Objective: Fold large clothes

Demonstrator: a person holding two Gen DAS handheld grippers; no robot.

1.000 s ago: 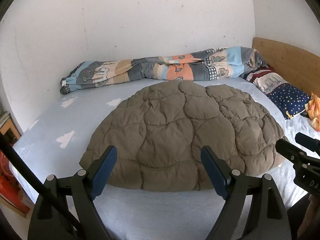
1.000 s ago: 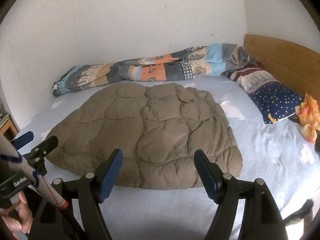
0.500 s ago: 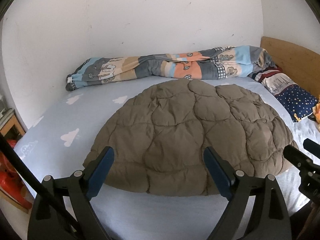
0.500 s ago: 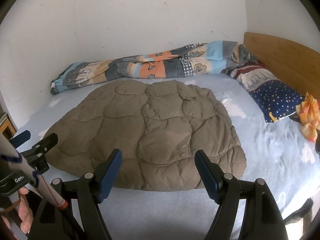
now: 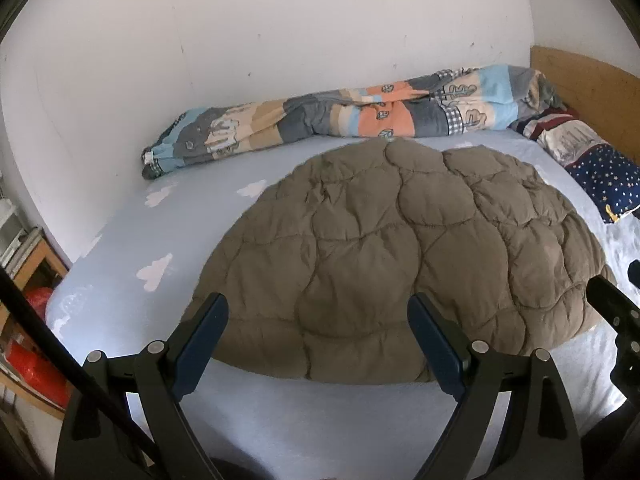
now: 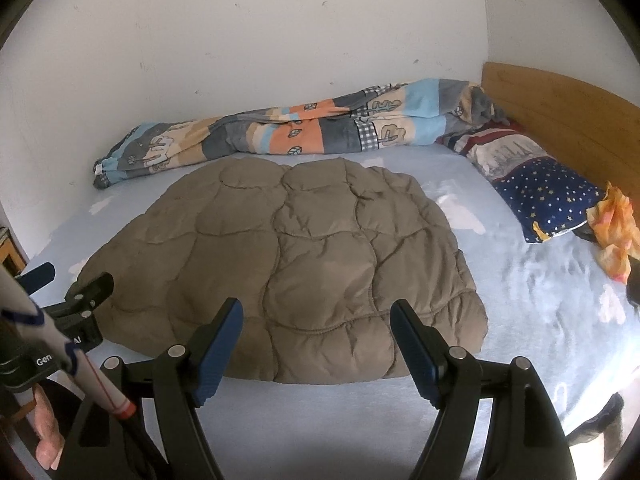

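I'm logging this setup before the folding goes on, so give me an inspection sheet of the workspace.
Surface: bed, light blue sheet with white clouds.
Job's things: brown quilted garment lying flat mid-bed, ungripped.
Clutter: patchwork duvet bunched along the wall; starry pillow; orange cloth.
Grippers: left gripper and right gripper open, fingers empty, above the garment's near edge.
Cables: dark cord at left.
Surroundings: white wall, wooden headboard, shelf.
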